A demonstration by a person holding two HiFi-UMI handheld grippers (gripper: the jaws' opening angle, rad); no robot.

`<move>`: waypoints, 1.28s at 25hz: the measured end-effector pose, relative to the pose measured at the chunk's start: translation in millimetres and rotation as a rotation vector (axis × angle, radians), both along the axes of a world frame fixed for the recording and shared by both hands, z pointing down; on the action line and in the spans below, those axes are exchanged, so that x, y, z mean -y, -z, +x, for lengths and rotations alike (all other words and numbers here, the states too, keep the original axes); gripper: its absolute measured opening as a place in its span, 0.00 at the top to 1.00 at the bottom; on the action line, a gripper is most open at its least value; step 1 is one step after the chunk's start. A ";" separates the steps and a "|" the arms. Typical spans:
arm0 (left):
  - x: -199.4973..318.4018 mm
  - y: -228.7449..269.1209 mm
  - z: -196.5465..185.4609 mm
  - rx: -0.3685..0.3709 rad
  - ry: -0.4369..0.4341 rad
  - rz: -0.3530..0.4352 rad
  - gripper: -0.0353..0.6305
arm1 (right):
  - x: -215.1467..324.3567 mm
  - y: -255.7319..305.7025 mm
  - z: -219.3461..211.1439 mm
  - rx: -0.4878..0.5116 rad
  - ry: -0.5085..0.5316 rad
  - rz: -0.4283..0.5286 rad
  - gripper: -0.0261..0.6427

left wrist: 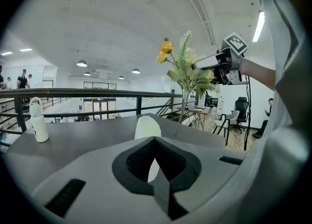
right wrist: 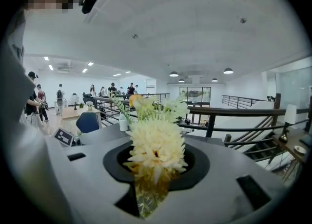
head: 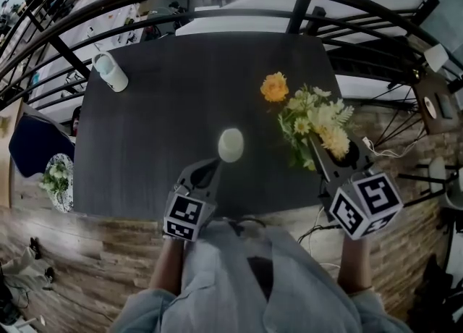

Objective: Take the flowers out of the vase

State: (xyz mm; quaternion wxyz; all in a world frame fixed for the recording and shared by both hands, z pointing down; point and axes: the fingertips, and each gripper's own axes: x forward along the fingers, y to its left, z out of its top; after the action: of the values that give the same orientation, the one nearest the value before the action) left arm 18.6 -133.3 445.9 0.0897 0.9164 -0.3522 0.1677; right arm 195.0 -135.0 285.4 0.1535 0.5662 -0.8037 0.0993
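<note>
The right gripper (head: 323, 156) is clamped on the bunch of cream and orange flowers (head: 316, 118), held out over the right edge of the dark table (head: 145, 143) and well clear of the small white egg-shaped vase (head: 231, 144). The left gripper (left wrist: 153, 167) seems, as best I can judge, pinched on that vase low down, likely to stop it tipping. Only the left gripper view shows the bunch's bare stalks hanging free in the air beside the vase, while the head view shows the vase standing mid-table.
</note>
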 end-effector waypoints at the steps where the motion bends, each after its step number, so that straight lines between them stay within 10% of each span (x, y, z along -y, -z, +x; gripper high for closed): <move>1: -0.6 -0.2 0.0 0.001 0.001 -0.001 0.95 | 0.7 -5.0 0.1 0.001 0.003 -0.014 0.78; 32: -8.4 3.3 -9.8 0.006 0.043 -0.002 0.95 | 12.5 -120.4 3.0 -0.077 0.069 -0.279 0.78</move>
State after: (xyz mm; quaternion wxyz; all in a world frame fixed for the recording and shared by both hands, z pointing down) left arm 8.8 -124.8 442.6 0.0929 0.9079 -0.3721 0.1690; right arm 198.0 -147.5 405.7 0.2647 0.5147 -0.7947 0.1828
